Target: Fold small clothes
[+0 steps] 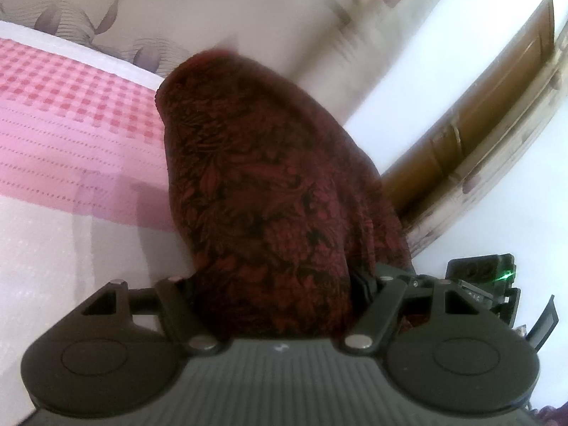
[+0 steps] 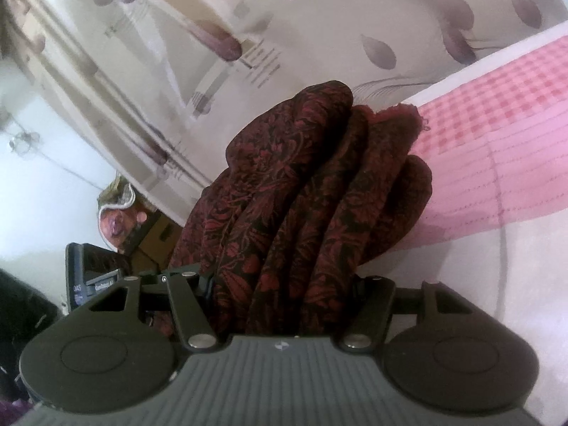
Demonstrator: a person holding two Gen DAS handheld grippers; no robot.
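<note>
Dark red floral garment [image 1: 255,184] found bunched between jaws of left hand-held gripper [image 1: 273,284], cloth rising forward along its fingers. Same garment gathered in several pleats in right hand-held gripper [image 2: 284,284]. Both grippers judged clamped on thick wad, jaws part-wide; fingertips hidden by fabric. Garment carried clear above bed [image 1: 71,142] with pink checked cover, long axis spanning between both hands, neither nearer. Both grippers pitched slightly downward. Next step judged: laying cloth flat on bed.
</note>
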